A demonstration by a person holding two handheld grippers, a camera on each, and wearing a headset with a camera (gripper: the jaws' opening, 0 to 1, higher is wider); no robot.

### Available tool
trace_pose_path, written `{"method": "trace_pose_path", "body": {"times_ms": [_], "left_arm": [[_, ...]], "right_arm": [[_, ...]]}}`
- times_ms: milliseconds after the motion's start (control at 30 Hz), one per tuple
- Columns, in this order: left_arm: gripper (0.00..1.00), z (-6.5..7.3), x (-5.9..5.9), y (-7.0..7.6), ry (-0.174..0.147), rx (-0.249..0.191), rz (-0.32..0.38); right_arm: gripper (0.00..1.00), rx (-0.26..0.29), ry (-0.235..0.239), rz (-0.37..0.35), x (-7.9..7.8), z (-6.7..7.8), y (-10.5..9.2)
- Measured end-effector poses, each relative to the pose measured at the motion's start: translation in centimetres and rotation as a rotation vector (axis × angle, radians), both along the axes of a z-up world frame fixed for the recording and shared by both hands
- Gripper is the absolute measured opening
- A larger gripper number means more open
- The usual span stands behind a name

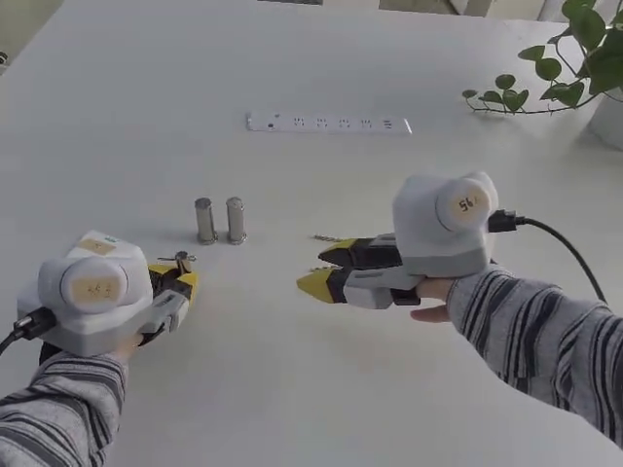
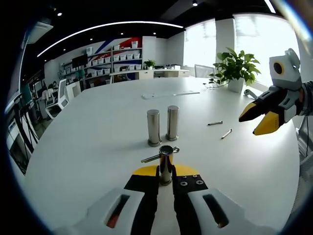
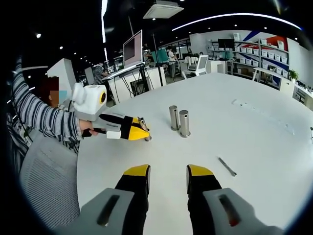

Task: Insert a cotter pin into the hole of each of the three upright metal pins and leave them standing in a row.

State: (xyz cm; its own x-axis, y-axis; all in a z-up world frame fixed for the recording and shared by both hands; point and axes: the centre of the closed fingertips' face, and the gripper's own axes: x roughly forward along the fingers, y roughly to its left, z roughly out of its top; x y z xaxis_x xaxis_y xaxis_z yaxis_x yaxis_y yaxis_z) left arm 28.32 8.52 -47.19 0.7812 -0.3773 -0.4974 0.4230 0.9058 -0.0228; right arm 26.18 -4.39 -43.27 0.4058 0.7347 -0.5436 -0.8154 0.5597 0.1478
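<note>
Left claw (image 2: 166, 171): closed on a metal pin (image 2: 166, 155), held upright between the jaw tips. A cotter pin (image 2: 150, 158) already passes crosswise through its head.

Right claw (image 3: 168, 171): open, jaws apart, holding nothing, resting low over the bench (image 3: 254, 127).

Governing relation: a loose cotter pin (image 3: 227, 167) lies flat on the bench just off my right claw's right-hand jaw tip, not between the jaws. Its long axis slants across the line of the jaws rather than along it. My right claw is much the nearer; the left claw is well apart from it and occupied.

Ahead of the right claw, and slightly left of it, one standing pin (image 3: 173, 117) and a second (image 3: 184, 123) stand upright, side by side and close together. I see no cotter pin in either.

Judgement: the next pickup falls to the right claw. It needs a shift to its right and a turn of the wrist, so the jaws close across the thin shaft, which lies low on the bench.
</note>
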Motion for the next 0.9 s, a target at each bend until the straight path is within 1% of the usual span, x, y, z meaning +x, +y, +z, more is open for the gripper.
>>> {"method": "trace_pose_path", "body": {"times_ms": [67,200,333,400,467,500,700,767,833,900], "left_arm": [[0.1,-0.1,-0.1,0.0,0.009,-0.014,-0.006],[0.15,0.0,-0.1,0.2,0.01,-0.02,-0.009],[0.26,0.3,-0.5,0.6,0.013,-0.026,-0.016],[0.34,0.5,-0.7,0.6,0.016,-0.03,-0.021],[0.41,0.8,-0.8,0.7,0.004,-0.027,-0.029],[0.43,1.0,-0.9,0.6,0.002,-0.029,-0.038],[0.58,2.4,-1.4,0.1,-0.028,-0.063,-0.064],[0.62,3.0,-1.7,0.1,-0.041,-0.057,-0.072],[0.65,3.5,-1.9,0.1,-0.047,-0.066,-0.064],[0.65,3.8,-2.0,0.2,-0.05,-0.065,-0.058]], "right_arm": [[0.26,0.0,-0.003,0.001,0.0,0.1,0.1],[0.27,-0.001,-0.012,-0.001,0.3,0.3,0.3],[0.33,-0.01,-0.018,-0.007,0.8,0.4,0.6],[0.33,-0.023,-0.034,-0.006,1.3,0.4,0.8],[0.32,-0.029,-0.037,-0.011,1.9,0.4,1.1],[0.34,-0.028,-0.046,-0.013,2.3,0.5,1.3],[0.35,-0.046,-0.081,0.006,3.6,0.9,2.8],[0.36,-0.045,-0.096,0.006,4.4,1.0,3.3],[0.36,-0.043,-0.103,0.002,4.9,0.9,3.6],[0.35,-0.042,-0.116,-0.003,5.5,0.6,4.3]]}}
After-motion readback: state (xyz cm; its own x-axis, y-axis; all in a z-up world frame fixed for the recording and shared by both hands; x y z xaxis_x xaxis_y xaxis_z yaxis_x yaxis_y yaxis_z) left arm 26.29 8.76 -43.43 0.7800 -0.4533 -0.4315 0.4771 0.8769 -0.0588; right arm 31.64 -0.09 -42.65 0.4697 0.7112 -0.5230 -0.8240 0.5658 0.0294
